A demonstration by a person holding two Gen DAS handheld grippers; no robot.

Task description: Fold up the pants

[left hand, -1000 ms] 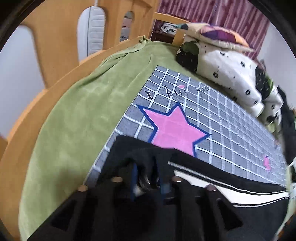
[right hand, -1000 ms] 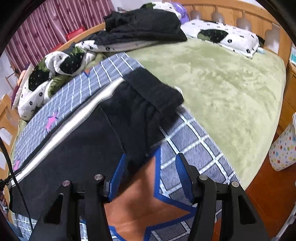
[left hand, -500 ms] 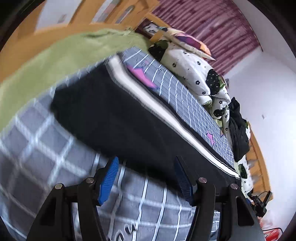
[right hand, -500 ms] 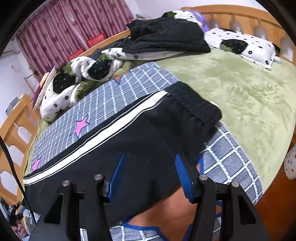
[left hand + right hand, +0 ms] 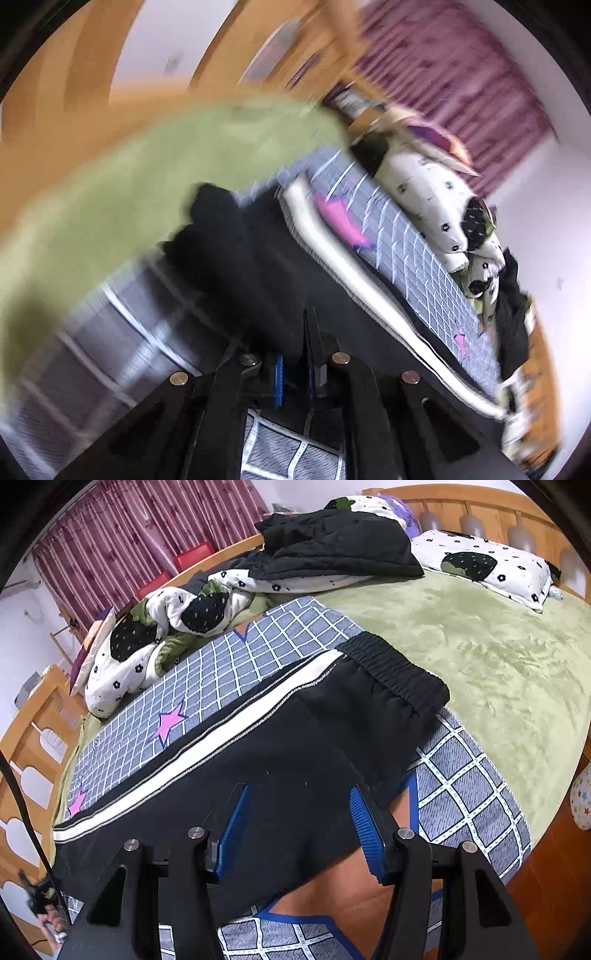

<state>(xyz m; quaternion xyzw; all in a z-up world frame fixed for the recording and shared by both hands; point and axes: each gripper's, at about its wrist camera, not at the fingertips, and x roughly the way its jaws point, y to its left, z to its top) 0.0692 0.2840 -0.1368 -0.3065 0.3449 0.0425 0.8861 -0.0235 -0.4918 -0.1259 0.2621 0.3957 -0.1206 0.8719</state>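
Black pants [image 5: 288, 760] with a white side stripe lie flat on a grey checked mat [image 5: 229, 664] with pink stars, elastic waistband [image 5: 391, 668] at the right. My right gripper [image 5: 299, 823] is open, its blue pads just above the near edge of the pants near the waist. In the blurred left wrist view, my left gripper [image 5: 295, 376] has its blue pads close together on a pinch of black cloth at the near edge of the pants [image 5: 258, 266].
The mat lies on a green blanket [image 5: 480, 646] on a wooden-framed bed [image 5: 480, 502]. A bundled white patterned quilt [image 5: 155, 627], a black garment pile [image 5: 340, 542] and a pillow [image 5: 487, 565] lie along the far side. Red curtains [image 5: 147, 535] hang behind.
My left gripper has shut on the pants' near edge and is moving fast, blurring its view. My right gripper has shifted over the pants' near edge, still open.
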